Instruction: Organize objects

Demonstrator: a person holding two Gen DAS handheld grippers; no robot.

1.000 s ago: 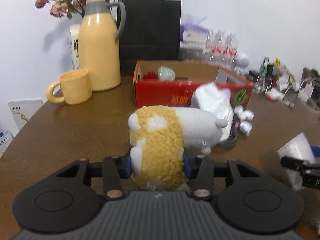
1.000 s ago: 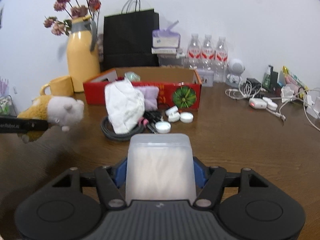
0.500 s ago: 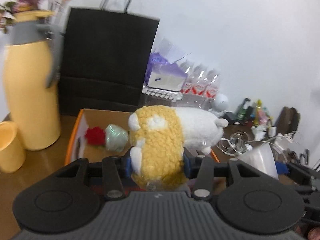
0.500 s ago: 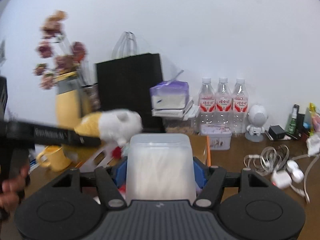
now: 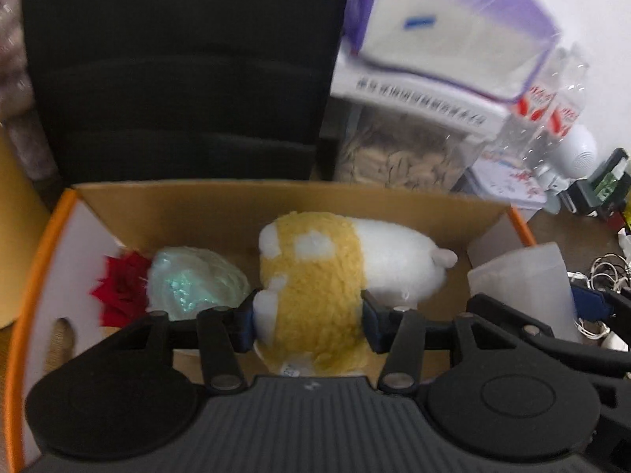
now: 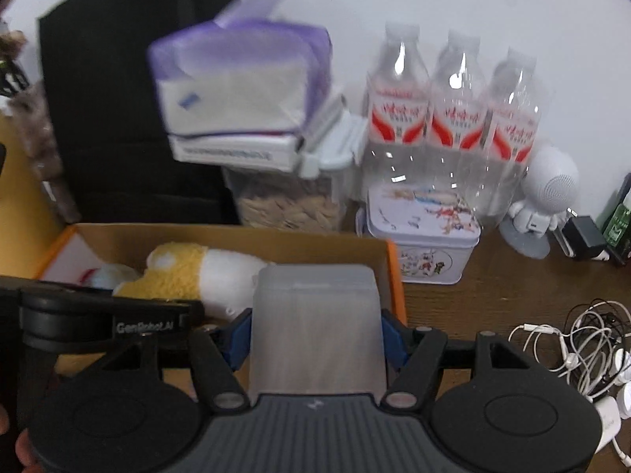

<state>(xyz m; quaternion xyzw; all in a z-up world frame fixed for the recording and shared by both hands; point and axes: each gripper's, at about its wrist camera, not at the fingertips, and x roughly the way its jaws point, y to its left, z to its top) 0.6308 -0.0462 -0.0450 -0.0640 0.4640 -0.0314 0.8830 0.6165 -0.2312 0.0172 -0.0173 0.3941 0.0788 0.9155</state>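
The left gripper (image 5: 307,317) is just being eased apart around the soft, light plush hamster (image 5: 339,272), still pinched mid-body, over the cardboard box (image 5: 221,201). At 3 o'clock, a stiff frosted plastic container (image 6: 317,331) is being clamped by the right gripper (image 6: 315,339); it's probably slippery, so best held by its flat sides.

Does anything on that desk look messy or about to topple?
Two things. The purple tissue pack sits tilted on a stack, on the lid of a grain jar, overhanging it to the left, so it looks precarious. To the right, white earphone cables lie in a tangled heap on the table.
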